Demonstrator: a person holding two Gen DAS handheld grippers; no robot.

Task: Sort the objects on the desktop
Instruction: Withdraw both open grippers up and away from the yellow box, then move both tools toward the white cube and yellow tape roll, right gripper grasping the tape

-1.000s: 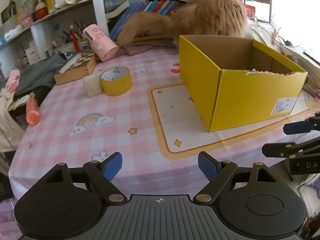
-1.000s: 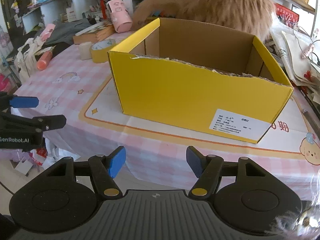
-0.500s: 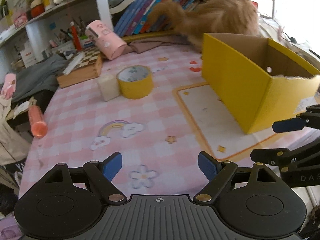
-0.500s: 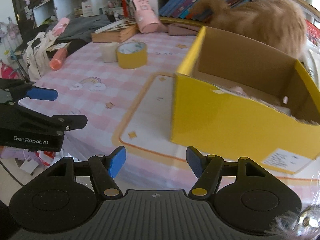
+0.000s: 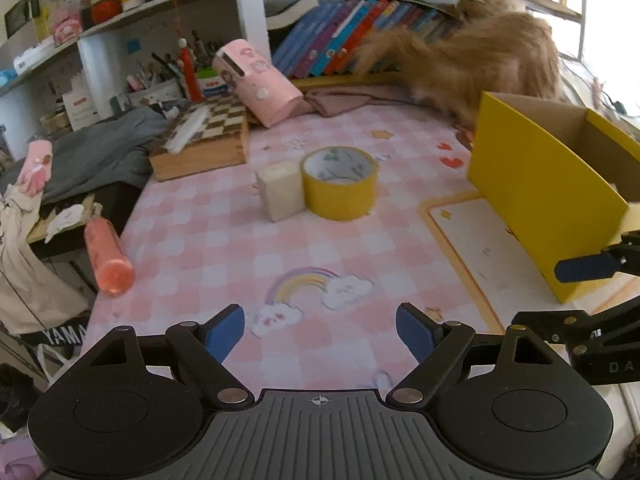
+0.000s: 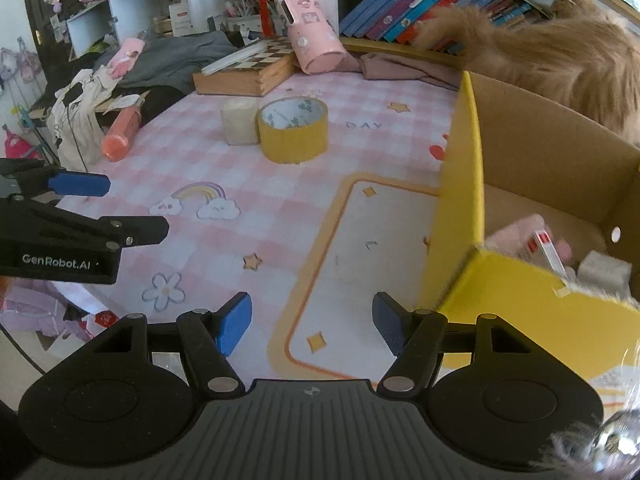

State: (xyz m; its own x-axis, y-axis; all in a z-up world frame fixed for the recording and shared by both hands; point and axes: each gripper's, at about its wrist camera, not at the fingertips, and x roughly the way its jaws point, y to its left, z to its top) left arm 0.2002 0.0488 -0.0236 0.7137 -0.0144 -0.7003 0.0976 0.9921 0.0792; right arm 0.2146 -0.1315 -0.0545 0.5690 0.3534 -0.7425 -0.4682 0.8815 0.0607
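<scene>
A yellow tape roll (image 5: 339,182) (image 6: 293,129) stands on the pink checked tablecloth (image 5: 224,240) beside a pale cube (image 5: 280,190) (image 6: 239,121). An orange tube (image 5: 108,256) (image 6: 120,134) lies near the table's left edge. The yellow cardboard box (image 5: 548,196) (image 6: 460,208) at the right holds a pink item, a small carton and a pale block. My left gripper (image 5: 320,334) is open and empty over the near cloth, well short of the tape. My right gripper (image 6: 312,322) is open and empty above the white mat (image 6: 380,240), beside the box's corner.
A fluffy ginger cat (image 5: 480,64) (image 6: 560,52) stands behind the box. A wooden chess box (image 5: 204,140), a tilted pink pouch (image 5: 256,80), grey clothes (image 5: 100,148) and shelves of books (image 5: 340,36) line the back. The other gripper shows in each view's edge.
Both grippers have swept left across the table, away from the box front. The tape, cube and orange tube now sit nearer the centre of both views. Jaw openings are unchanged.
</scene>
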